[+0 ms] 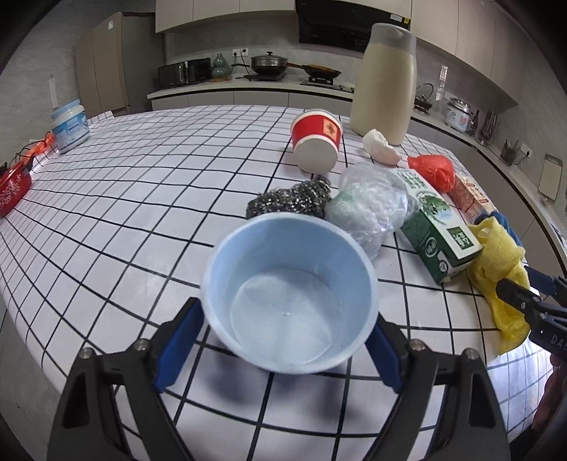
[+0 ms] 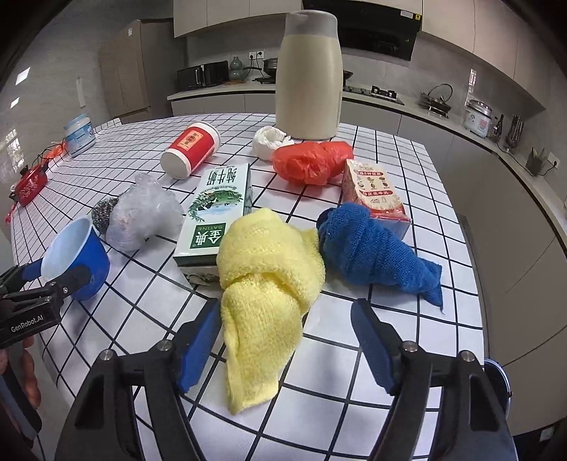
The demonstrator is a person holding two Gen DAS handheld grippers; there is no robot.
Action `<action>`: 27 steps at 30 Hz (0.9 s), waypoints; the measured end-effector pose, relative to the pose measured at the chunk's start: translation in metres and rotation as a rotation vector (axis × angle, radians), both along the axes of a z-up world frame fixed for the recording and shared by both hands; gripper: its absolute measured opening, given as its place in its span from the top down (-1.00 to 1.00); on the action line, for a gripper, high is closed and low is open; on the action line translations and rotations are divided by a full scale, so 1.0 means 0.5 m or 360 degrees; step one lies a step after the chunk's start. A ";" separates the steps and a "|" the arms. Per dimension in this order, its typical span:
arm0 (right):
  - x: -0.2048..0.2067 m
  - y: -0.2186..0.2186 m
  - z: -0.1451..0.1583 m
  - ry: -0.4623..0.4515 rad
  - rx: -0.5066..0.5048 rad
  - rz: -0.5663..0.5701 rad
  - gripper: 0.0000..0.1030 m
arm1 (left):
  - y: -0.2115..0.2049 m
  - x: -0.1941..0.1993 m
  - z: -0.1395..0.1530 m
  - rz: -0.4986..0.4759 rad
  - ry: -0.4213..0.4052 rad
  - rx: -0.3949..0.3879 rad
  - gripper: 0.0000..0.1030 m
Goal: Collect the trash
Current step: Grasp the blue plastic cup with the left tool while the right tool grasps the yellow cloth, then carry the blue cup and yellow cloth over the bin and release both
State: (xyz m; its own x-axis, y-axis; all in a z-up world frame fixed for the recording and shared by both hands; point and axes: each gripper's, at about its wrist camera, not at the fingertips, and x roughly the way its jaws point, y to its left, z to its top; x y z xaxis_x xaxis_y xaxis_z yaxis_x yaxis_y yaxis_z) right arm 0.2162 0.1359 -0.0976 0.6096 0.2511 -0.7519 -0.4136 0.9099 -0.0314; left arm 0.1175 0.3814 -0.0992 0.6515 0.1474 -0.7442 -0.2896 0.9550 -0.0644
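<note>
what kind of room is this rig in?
Most likely a home kitchen: a black range hood over a lidded pan on the hob, a white rice cooker on the counter, and a checked tablecloth.

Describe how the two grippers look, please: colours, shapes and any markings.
Both the left gripper and the right gripper have black angular frames with silver bolts and blue padded jaws. The left body reads "GenRobot.AI" in white; the right body shows white letters "DAS".
</note>
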 end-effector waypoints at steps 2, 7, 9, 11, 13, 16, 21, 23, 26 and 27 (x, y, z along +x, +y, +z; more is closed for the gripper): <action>0.006 0.001 -0.006 0.0019 0.0009 0.0001 -0.17 | 0.002 0.000 -0.001 -0.0023 -0.0007 -0.0031 -0.47; 0.000 0.000 -0.001 0.0034 0.0083 0.0021 0.61 | 0.012 -0.025 0.028 -0.0021 -0.0099 -0.0053 -0.46; -0.007 0.000 0.010 0.0012 0.0105 0.0034 0.65 | 0.010 -0.032 0.042 -0.0029 -0.0115 -0.0044 -0.46; -0.013 0.000 0.020 -0.0002 0.0126 0.0045 0.69 | 0.005 -0.037 0.053 -0.0035 -0.0129 -0.0036 -0.46; -0.019 -0.002 0.030 -0.0017 0.0144 0.0050 0.71 | -0.004 -0.042 0.066 -0.0046 -0.0146 -0.0036 -0.46; -0.027 -0.010 0.048 -0.0045 0.0174 0.0051 0.74 | -0.021 -0.046 0.082 -0.0080 -0.0167 -0.0033 -0.46; -0.051 -0.040 0.084 -0.0110 0.0217 0.0058 0.77 | -0.068 -0.044 0.104 -0.0158 -0.0199 -0.0031 -0.46; -0.064 -0.059 0.103 -0.0142 0.0244 0.0055 0.78 | -0.093 -0.043 0.113 -0.0193 -0.0215 -0.0034 -0.46; -0.077 -0.091 0.124 -0.0171 0.0275 0.0028 0.78 | -0.133 -0.038 0.122 -0.0250 -0.0229 -0.0033 -0.46; -0.082 -0.103 0.129 -0.0178 0.0280 0.0013 0.78 | -0.147 -0.035 0.124 -0.0270 -0.0230 -0.0031 -0.46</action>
